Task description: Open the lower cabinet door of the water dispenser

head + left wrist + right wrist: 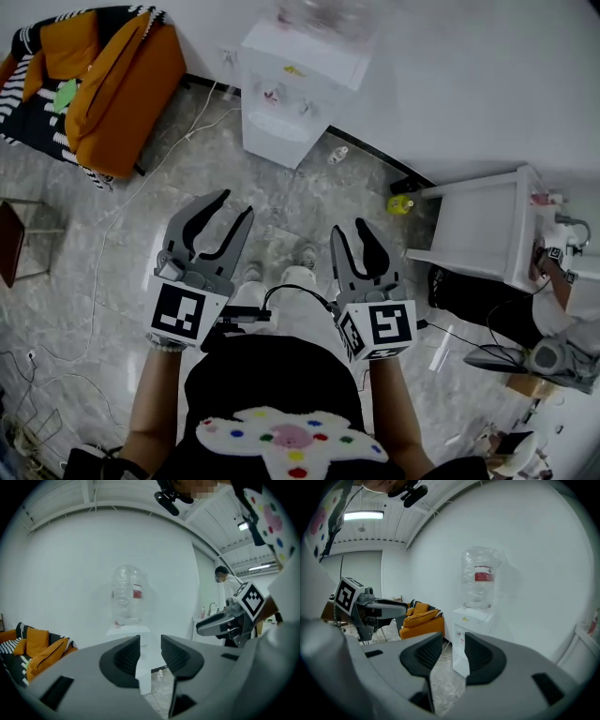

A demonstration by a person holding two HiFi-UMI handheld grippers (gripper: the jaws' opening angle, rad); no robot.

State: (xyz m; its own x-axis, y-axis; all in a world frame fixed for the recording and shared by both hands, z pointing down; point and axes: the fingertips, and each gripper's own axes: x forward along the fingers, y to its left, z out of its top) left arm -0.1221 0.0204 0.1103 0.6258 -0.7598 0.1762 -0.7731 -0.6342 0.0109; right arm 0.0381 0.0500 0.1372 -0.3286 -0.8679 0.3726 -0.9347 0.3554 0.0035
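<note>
Water dispenser [281, 131] well beyond right gripper [348, 226]

Water dispenser [298, 94], far: smooth white plastic casing. Its bottle [479, 576]: clear plastic, ribbed. Floor [281, 202]: glossy grey marbled stone tile. Sofa [131, 94], far left: orange cloth cushions. My left gripper [234, 206] and right gripper [351, 228]: matt grey plastic with ribbed pads.

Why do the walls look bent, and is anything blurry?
Both gripper views: a wide lens bows wall and ceiling lines, with dark corners. Left gripper view: the water bottle fades into the bright wall. Head view: it looks smeared atop the dispenser.
</note>
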